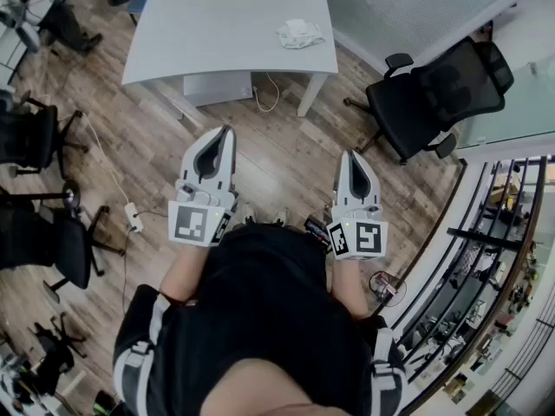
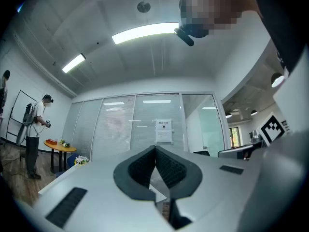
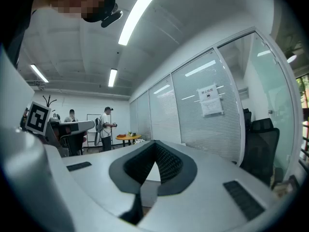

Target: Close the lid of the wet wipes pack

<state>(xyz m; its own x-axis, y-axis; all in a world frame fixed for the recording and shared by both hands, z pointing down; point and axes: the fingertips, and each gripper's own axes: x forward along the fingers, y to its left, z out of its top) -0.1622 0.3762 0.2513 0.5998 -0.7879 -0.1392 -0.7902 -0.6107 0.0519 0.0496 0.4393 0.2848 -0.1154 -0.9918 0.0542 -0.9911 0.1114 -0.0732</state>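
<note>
Wet wipes pack [image 1: 299,34]: the small white, crumpled-looking thing on the far white table [image 1: 217,24], toward its right end and close to the right edge. It is the only thing I can make out on that part of the top. Too small from the head view to tell whether the lid stands up or lies flat, or which way it hinges. My judgement is a soft, light pouch with give in the body, and a stiff plastic flap lid on top. On that smooth top it will likely skate if pushed sideways, so I would press straight down on the free edge of the lid. If it slides, I would steady the pouch by one end, not by the soft middle. Left gripper [image 1: 227,132] and right gripper [image 1: 350,154] both hang in front of me over the wooden floor, pointing toward the table and well apart from the pack. Each gripper view shows its pads meeting at the tip with nothing between them, so both claws are together and empty. A black office chair [image 1: 442,89] stands right of the table, clear of the straight walk in. More chairs [image 1: 35,137] stand at far left, with a power strip [image 1: 134,219] and its cable on the floor.
</note>
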